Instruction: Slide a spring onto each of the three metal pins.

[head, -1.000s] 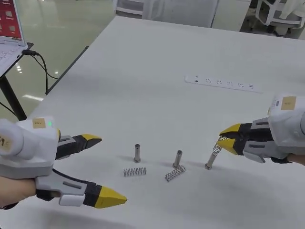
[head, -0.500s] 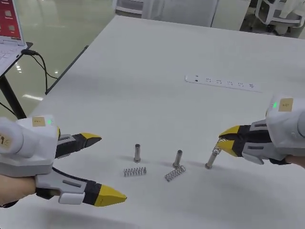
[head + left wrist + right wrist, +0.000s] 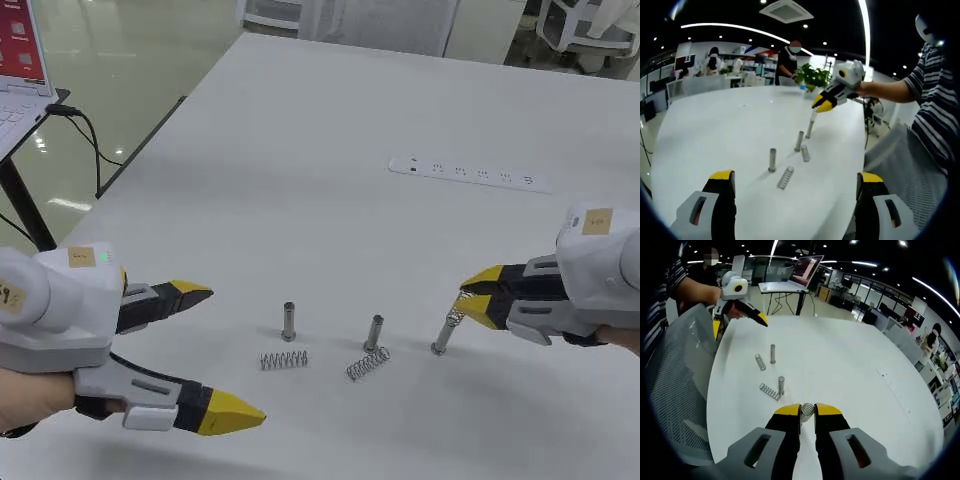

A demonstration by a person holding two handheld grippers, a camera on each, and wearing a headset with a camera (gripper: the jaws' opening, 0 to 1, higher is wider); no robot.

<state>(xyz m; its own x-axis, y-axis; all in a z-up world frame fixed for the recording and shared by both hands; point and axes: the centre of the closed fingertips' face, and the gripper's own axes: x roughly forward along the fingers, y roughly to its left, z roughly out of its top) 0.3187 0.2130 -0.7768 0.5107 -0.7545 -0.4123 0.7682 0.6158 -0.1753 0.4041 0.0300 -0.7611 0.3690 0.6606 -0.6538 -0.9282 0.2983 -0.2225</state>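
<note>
1. on the white table [image 3: 320, 150], right side: i am pinching a spring [image 3: 455, 316] in the right gripper [image 3: 466, 298], jaws narrow, atop the tilted pin [image 3: 440, 341].
2. left gripper [image 3: 236, 352]: i am holding it wide.
3. a loose spring [image 3: 283, 359] is lying by the left pin [image 3: 288, 321], a second loose spring [image 3: 367, 363] by the middle pin [image 3: 374, 332].

Left gripper [image 3: 212, 352] sits low at the near left, gripped by a hand [image 3: 30, 398], with its jaws spread wide, pointing right and holding nothing. Right gripper [image 3: 476, 295] reaches in from the right, pointing left and a bit down, with its jaws almost together and pinching the end of a spring [image 3: 808, 410]. In the left gripper view a bare forearm [image 3: 885, 90] stretches out behind the right gripper, with a striped sleeve [image 3: 935, 100] at the elbow.
</note>
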